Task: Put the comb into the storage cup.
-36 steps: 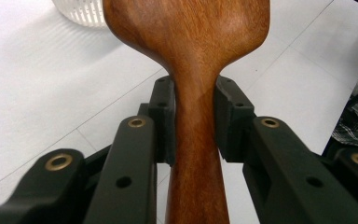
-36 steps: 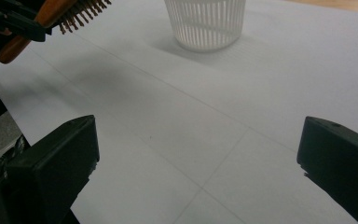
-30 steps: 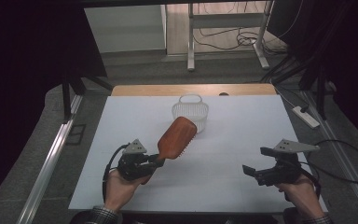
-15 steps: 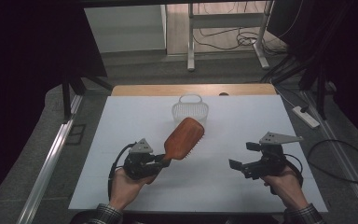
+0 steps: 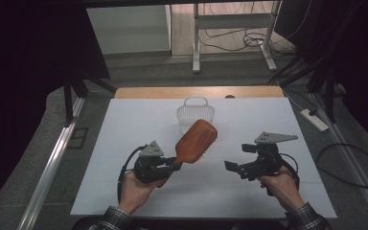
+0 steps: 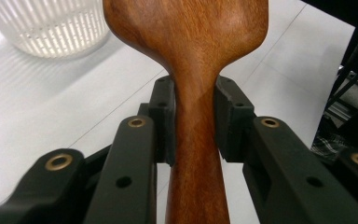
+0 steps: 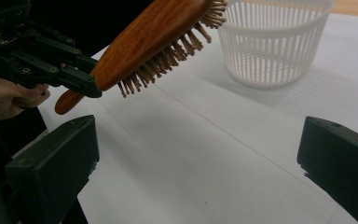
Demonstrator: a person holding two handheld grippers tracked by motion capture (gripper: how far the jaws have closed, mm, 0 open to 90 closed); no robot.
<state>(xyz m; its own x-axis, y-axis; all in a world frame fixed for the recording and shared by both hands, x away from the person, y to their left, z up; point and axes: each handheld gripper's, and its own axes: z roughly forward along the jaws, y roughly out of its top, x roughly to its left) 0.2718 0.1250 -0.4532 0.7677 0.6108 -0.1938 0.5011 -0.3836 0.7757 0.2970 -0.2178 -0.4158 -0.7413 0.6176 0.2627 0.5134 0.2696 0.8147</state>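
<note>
here one hairbrush (image 5: 195,142), one basket (image 5: 195,113), apparently two grippers.

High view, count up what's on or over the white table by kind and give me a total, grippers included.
Wooden hairbrush: 1, held by its handle in the left gripper, above the table
White slatted basket: 1, standing on the white table
Handheld grippers: 2, the left gripper and the right gripper, whose jaws stand apart with nothing between them
Total: 4
</note>
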